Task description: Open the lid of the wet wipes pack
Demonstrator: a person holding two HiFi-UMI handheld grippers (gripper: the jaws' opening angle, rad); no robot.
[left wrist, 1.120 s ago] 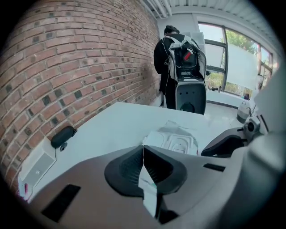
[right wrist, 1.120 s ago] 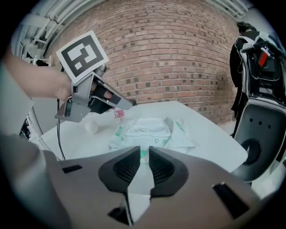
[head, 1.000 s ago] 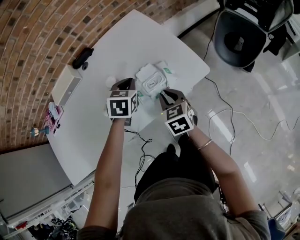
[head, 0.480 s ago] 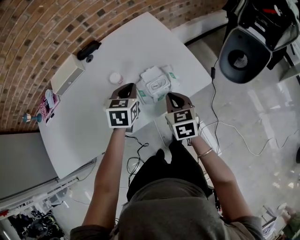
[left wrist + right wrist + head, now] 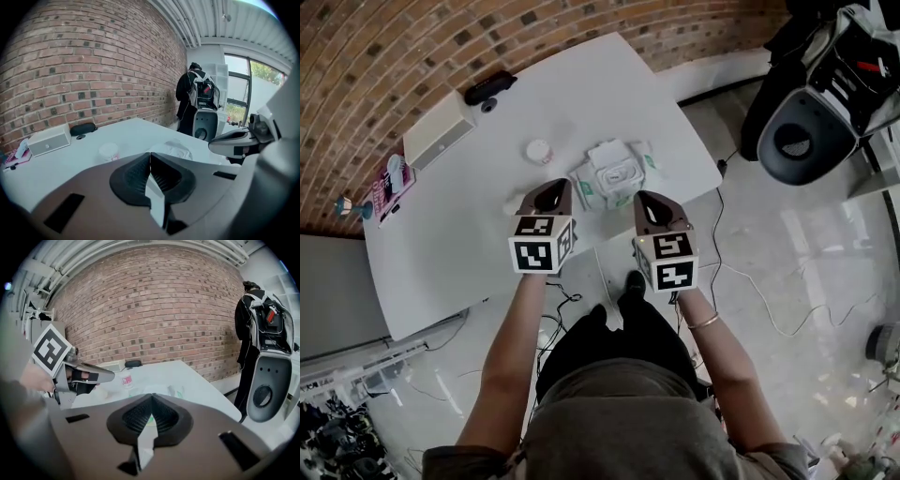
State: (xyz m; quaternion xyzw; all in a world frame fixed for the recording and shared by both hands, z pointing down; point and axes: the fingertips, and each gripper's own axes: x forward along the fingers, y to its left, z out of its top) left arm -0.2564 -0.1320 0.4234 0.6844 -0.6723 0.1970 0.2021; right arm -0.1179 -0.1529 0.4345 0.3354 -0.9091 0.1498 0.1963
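The wet wipes pack [image 5: 615, 172] lies on the white table [image 5: 469, 244] near its front edge, white with green print. Its white lid seems folded back toward the far side, though I cannot be sure. My left gripper [image 5: 550, 198] hovers just short of the pack's left end, jaws shut and empty. My right gripper [image 5: 652, 210] hangs by the pack's right end, also shut on nothing. In the left gripper view the pack [image 5: 176, 148] shows beyond the shut jaws [image 5: 150, 155]. In the right gripper view a strip of the pack [image 5: 174, 391] peeks over the shut jaws [image 5: 151, 397].
A small white jar [image 5: 538, 151] stands left of the pack. A white box [image 5: 439, 142] and a black case [image 5: 489, 88] sit at the far edge by the brick wall. An office chair [image 5: 811, 131] stands right of the table, and cables [image 5: 750, 281] trail on the floor.
Both grippers have drawn back from the pack toward the table's front edge and lifted. They were right at the pack a second ago and now stand clear of it.
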